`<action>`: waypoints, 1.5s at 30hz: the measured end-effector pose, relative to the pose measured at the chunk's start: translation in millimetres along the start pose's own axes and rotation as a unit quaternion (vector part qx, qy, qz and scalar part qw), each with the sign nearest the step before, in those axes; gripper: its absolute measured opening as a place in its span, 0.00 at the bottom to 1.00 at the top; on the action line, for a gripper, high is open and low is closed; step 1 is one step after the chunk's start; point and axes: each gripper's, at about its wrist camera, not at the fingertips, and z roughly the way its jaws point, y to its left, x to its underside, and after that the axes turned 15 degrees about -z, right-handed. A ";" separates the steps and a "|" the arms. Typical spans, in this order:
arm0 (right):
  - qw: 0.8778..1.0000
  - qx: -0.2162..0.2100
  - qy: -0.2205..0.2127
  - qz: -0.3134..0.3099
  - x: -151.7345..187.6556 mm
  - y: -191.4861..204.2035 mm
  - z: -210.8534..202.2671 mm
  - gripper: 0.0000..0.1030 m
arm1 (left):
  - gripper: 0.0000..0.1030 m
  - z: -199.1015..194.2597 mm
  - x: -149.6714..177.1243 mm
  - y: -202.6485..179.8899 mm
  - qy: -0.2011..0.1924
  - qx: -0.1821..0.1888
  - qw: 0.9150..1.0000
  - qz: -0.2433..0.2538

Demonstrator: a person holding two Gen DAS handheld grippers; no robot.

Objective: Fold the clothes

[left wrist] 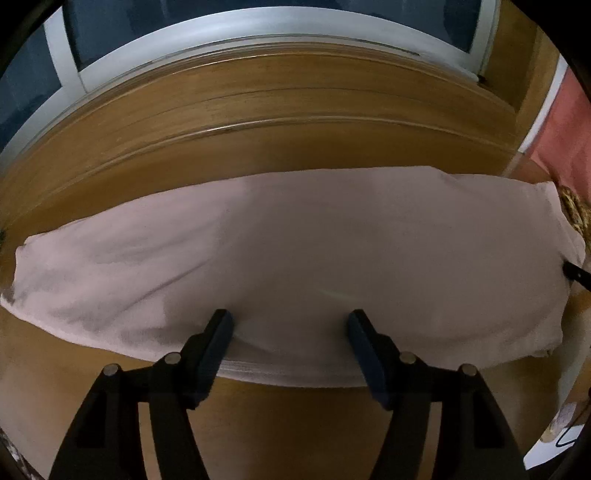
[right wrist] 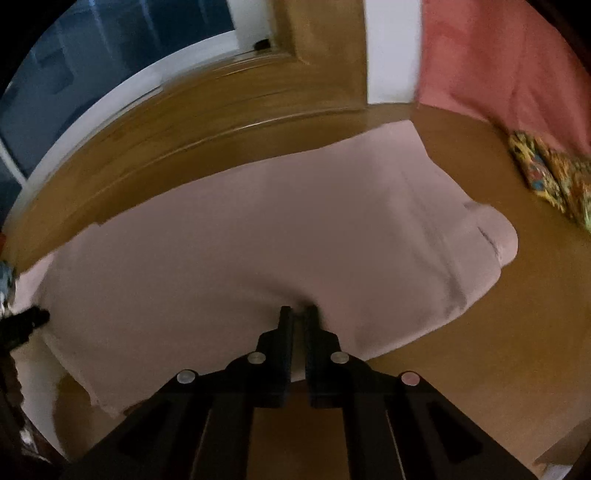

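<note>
A pale pink garment (left wrist: 295, 258) lies folded in a long band across the wooden table (left wrist: 258, 155). My left gripper (left wrist: 290, 325) is open, its two fingers spread over the near hem of the cloth, nothing pinched between them. In the right wrist view the same garment (right wrist: 258, 229) spreads out ahead, with a sleeve (right wrist: 495, 236) sticking out at the right. My right gripper (right wrist: 298, 314) is shut on the garment's near edge, and the cloth puckers at the fingertips. The tip of the other gripper (right wrist: 29, 319) shows at the far left.
A window with a white frame (left wrist: 221, 33) runs behind the table. A pink cloth (right wrist: 498, 62) hangs at the right, and a colourful patterned item (right wrist: 550, 177) lies on the table near it. Bare wood lies to the right of the garment.
</note>
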 end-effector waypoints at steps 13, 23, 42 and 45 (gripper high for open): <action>0.999 0.035 0.023 -0.031 -13.9 20.0 -5.3 0.11 | 0.64 -15.8 5.6 3.6 -0.013 0.022 1.000 0.011; 0.971 -0.153 -0.032 -0.184 -89.5 53.8 9.2 0.48 | 0.64 2.8 -33.0 -38.2 -0.014 0.061 0.997 -0.047; 0.989 -0.096 -0.051 -0.097 -128.6 -156.7 65.2 0.02 | 0.76 36.5 -32.0 -54.2 -0.025 -0.082 0.987 -0.137; 0.978 -0.128 -0.077 -0.147 -122.9 -150.4 39.0 0.04 | 0.73 27.4 -32.9 -66.7 -0.032 -0.061 0.988 -0.138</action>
